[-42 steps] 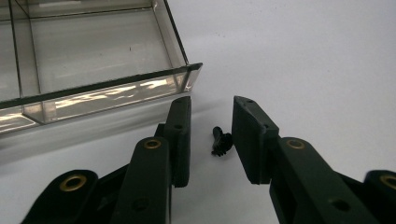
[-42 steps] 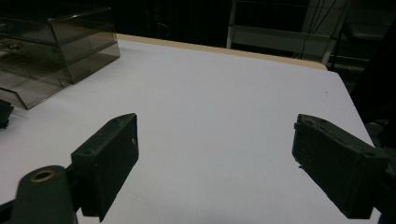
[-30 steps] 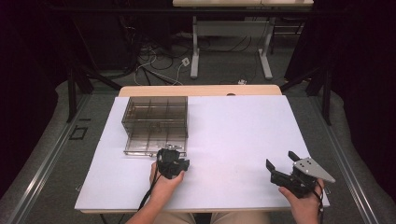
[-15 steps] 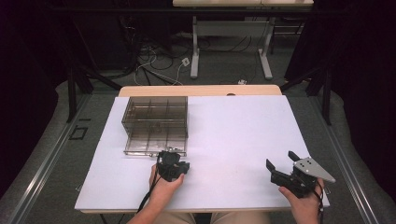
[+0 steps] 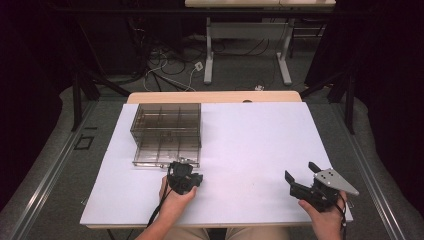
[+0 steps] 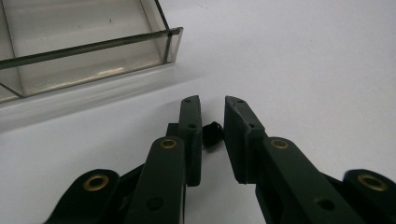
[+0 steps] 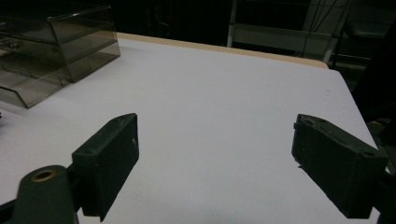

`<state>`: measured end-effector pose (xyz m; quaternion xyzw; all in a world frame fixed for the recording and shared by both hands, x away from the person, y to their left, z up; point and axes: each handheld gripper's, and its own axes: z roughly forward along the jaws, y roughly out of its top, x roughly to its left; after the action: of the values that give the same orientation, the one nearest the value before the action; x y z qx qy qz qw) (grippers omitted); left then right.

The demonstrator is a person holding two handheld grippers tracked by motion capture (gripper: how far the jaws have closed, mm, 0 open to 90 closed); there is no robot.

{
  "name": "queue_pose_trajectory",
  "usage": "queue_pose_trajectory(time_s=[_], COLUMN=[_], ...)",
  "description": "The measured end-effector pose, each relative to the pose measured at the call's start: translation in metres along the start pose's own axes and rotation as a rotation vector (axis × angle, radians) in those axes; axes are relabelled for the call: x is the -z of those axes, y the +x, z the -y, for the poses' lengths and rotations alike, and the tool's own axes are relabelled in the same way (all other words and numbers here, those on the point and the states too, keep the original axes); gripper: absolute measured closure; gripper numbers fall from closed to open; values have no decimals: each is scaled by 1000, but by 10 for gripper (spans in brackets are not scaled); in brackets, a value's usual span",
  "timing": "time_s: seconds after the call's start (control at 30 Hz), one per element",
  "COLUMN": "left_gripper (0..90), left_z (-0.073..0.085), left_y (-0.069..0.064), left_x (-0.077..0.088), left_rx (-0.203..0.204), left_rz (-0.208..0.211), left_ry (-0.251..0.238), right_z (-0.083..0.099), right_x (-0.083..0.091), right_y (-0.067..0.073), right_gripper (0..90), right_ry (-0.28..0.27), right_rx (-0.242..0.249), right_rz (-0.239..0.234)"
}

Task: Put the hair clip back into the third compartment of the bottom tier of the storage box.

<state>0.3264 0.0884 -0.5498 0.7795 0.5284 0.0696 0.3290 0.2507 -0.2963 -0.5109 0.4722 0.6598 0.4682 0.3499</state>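
Observation:
A smoky clear plastic drawer box point(image 5: 167, 122) stands at the back left of the white table point(image 5: 250, 135), its lowest drawer point(image 5: 162, 154) pulled out toward me. Just in front of that drawer, my left gripper point(image 5: 183, 164) points down at the table. In the left gripper view the left gripper point(image 6: 212, 105) has its jaws nearly together, with a small black part point(image 6: 213, 133) pinched between the pads; the drawer's corner point(image 6: 169, 39) lies just beyond. My right gripper point(image 5: 300, 173) rests at the front right. Its jaws stand wide apart, and the right gripper point(image 7: 215, 123) has only bare table between them.
The drawer box point(image 7: 56, 44) is divided into compartments. White table surface stretches between the two grippers and to the far right. Beyond the table's wooden back edge point(image 5: 215, 96) are desk legs and cables on the floor.

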Motion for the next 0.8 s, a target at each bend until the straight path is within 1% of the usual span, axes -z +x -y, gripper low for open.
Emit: queue_pose_trajectory(time_s=[0.8], left_gripper=[773], left_z=[-6], left_y=[7], left_x=[8], left_rx=[19], left_rz=[-4], left_ry=[-29], right_z=[0], right_x=[0], right_y=[0], right_gripper=[144], right_ry=[1], right_rx=[-6], right_rz=[6])
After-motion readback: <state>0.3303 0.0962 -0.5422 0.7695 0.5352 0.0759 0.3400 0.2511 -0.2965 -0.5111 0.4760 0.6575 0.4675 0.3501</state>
